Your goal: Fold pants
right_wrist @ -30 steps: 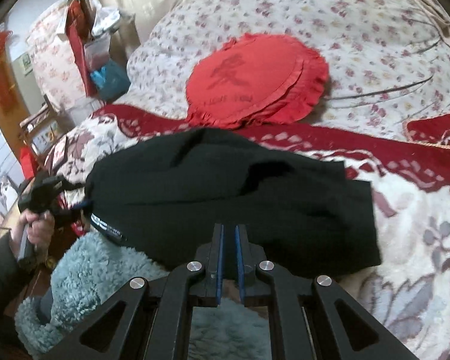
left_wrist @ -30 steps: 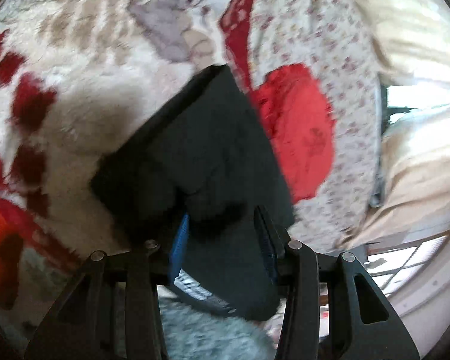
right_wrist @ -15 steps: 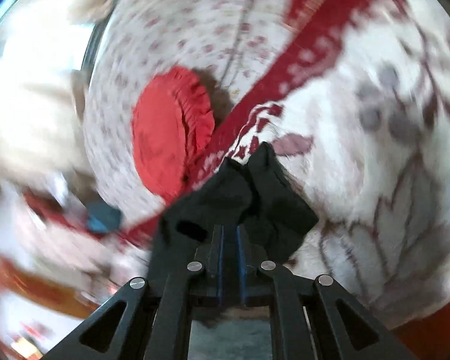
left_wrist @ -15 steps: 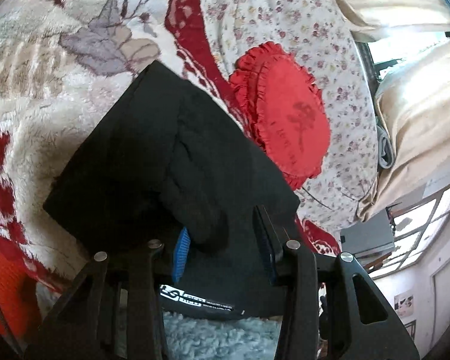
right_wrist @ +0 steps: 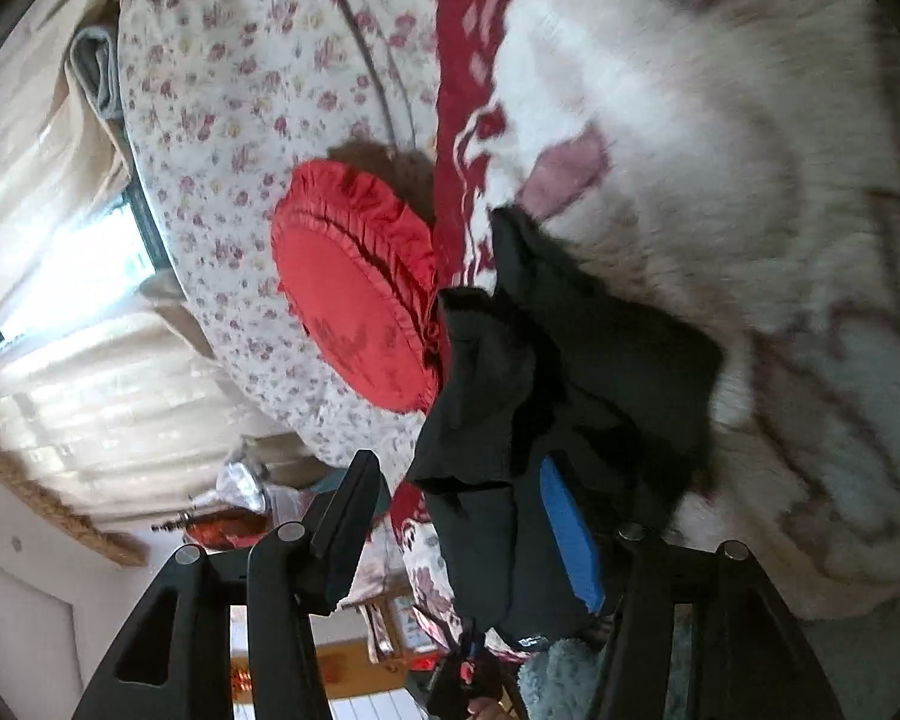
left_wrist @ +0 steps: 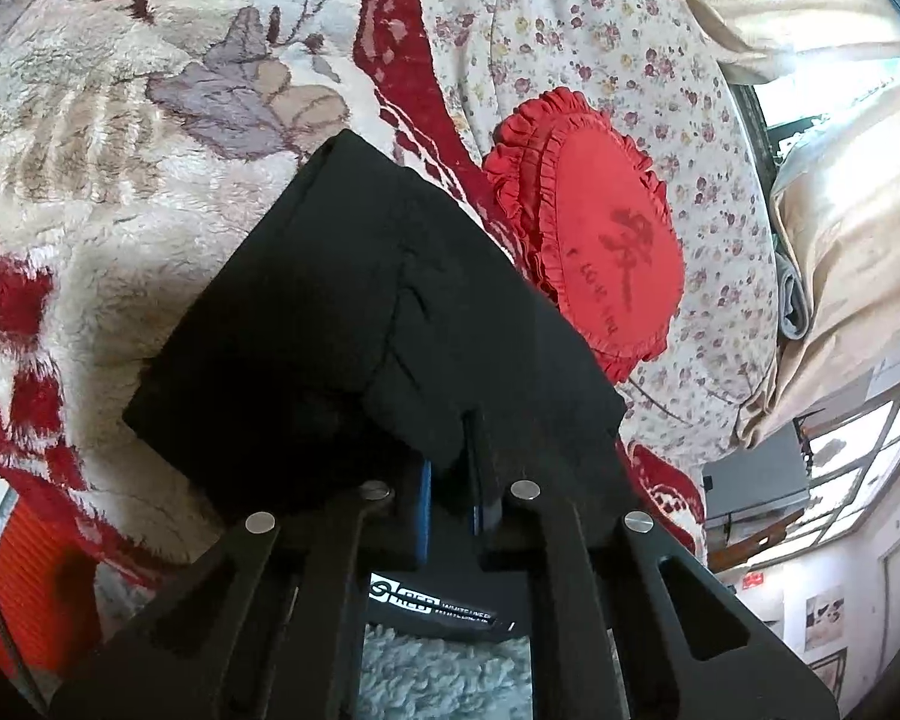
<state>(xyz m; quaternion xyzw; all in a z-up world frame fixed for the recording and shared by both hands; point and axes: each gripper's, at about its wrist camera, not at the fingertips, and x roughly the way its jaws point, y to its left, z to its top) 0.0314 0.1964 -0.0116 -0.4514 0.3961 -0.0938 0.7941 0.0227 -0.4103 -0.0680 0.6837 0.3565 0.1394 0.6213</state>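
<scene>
L gripper [left_wrist: 450, 480] had just closed, clamping near edge of black pants [left_wrist: 354, 324], folded on fleece blanket [left_wrist: 90, 120] beside red cushion [left_wrist: 606, 240]. R gripper [right_wrist: 468, 516] had just opened, jaws apart, cloth released between them. Fold likely laid; L regripping.

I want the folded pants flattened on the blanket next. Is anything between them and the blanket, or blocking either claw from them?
Nothing visible. The pants lie directly on the blanket; the red cushion sits beside them. The left claw is shut on the cloth; the right claw is open around it.
</scene>
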